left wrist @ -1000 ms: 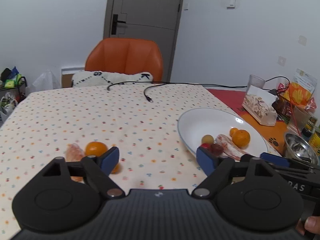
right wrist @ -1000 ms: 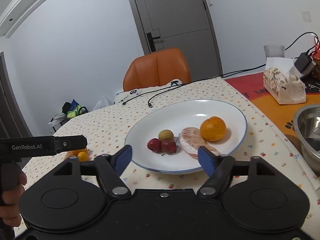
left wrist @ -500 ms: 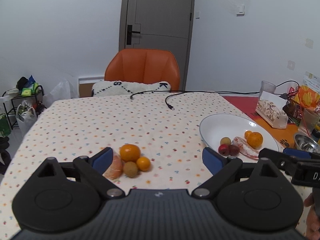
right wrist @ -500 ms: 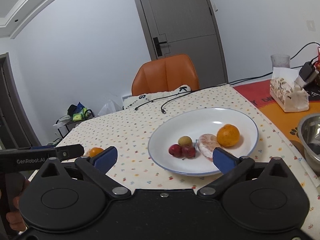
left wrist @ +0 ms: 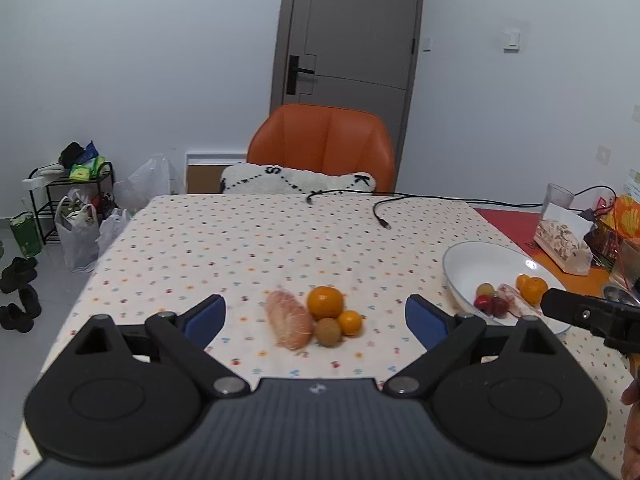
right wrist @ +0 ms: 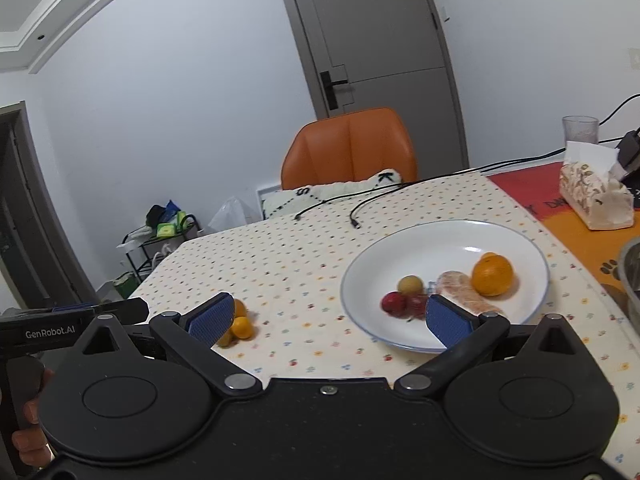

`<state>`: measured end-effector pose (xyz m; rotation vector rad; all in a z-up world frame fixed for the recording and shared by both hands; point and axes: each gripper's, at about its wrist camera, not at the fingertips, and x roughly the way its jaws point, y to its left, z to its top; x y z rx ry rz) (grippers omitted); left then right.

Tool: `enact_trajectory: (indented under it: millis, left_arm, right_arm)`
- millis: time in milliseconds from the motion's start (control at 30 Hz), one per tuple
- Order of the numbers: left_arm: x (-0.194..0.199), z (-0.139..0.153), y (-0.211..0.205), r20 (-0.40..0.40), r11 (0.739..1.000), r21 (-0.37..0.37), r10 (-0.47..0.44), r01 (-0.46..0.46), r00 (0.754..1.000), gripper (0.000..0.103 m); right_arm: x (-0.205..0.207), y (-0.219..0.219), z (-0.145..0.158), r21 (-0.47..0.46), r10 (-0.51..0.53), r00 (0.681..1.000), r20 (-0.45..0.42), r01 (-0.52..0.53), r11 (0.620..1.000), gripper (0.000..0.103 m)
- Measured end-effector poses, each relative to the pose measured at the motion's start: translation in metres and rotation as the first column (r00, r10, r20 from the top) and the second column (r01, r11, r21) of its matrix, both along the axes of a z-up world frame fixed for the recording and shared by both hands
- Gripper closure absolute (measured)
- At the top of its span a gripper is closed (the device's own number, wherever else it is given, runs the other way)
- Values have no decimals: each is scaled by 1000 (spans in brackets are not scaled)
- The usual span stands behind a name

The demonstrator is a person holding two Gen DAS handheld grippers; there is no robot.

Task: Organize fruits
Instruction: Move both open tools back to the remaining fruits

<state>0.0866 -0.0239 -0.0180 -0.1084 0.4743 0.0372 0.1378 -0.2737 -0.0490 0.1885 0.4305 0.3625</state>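
On the dotted tablecloth lie a peeled pomelo piece (left wrist: 290,319), a large orange (left wrist: 325,302), a small orange (left wrist: 350,322) and a brownish round fruit (left wrist: 327,332), bunched together. My left gripper (left wrist: 316,316) hangs open just in front of them, holding nothing. The white plate (right wrist: 440,236) to the right carries an orange (right wrist: 492,275), a peeled piece (right wrist: 460,292), a yellowish fruit (right wrist: 410,284) and red fruits (right wrist: 394,303). My right gripper (right wrist: 327,320) is open above the plate's near left rim, empty. In the right wrist view its left finger partly hides the loose fruit pile (right wrist: 241,326).
An orange chair (left wrist: 324,144) with a white cushion (left wrist: 298,178) stands at the table's far edge. Black cables (left wrist: 380,216) lie across the far cloth. A tissue pack (right wrist: 596,196), a glass (right wrist: 580,130) and a metal bowl (right wrist: 632,276) sit right of the plate.
Both grippers have pulled back and up from the table, and their jaws have spread wider. The loose fruit pile, earlier behind my left finger, now shows whole between the left fingers.
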Motion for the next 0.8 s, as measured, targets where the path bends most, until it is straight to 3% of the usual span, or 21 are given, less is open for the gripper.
enact_trajectory:
  millis: [800]
  left_arm:
    - [-10,-12,44,6,997,-69,30,-29,1000,10]
  right_arm:
    - [10,39,-5,-20,131,991,-31,-132,991,1]
